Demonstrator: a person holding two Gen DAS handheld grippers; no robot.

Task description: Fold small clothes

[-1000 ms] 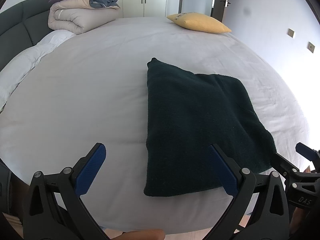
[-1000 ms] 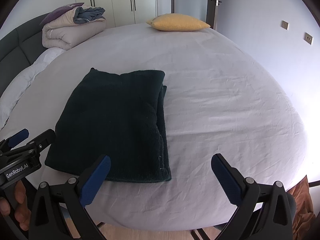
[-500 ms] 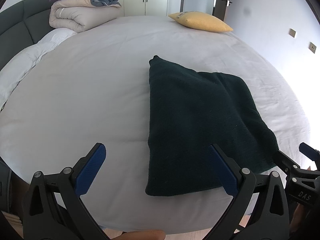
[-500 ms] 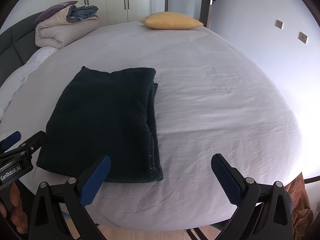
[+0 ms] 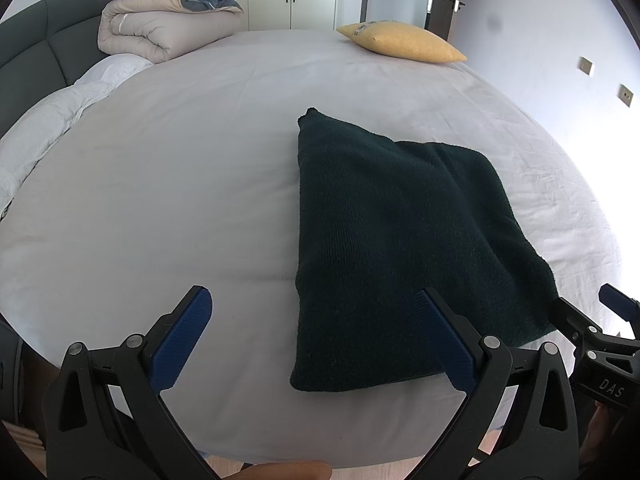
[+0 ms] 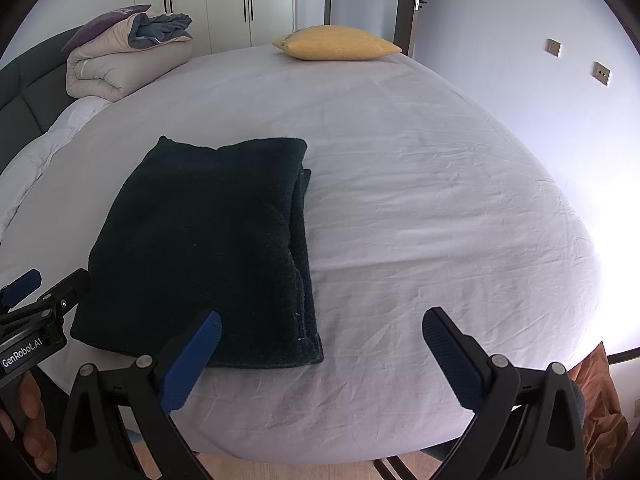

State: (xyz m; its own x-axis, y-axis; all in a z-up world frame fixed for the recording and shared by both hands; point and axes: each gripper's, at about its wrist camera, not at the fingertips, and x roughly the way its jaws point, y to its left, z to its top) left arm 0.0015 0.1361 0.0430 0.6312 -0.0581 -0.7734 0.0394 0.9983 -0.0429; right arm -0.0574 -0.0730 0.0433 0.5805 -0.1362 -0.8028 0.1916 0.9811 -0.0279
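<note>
The dark green knitted garment (image 5: 400, 248) lies folded into a flat rectangle on the white fitted bed sheet (image 5: 180, 200), near the sheet's front edge. In the right wrist view the folded layers of the garment (image 6: 208, 248) stack along its right side, where several edges show one above another.

The left gripper (image 5: 316, 332) hovers over the front edge of the sheet with its blue-padded fingers (image 5: 182, 336) spread wide and nothing between them. One pad sits in front of the bare sheet to the left of the garment; the other overlaps the garment's near edge in the picture. Contact with the fabric cannot be determined.

The right gripper (image 6: 320, 356) also stands with its fingers (image 6: 452, 364) spread wide and empty. Its left pad overlaps the garment's front right corner in the picture; its right pad is over bare sheet to the right of the garment.

Compared with one second ago, the garment has kept its shape and place on the sheet. Both grippers remain spread at the same width. In the right wrist view the garment has shifted slightly left and down in the frame.

A yellow rectangular cushion (image 5: 400, 42) rests at the far side of the sheet, well apart from the garment. A beige rolled duvet (image 6: 124, 64) lies at the far left, beside the dark grey padded headboard (image 5: 36, 52).
</note>
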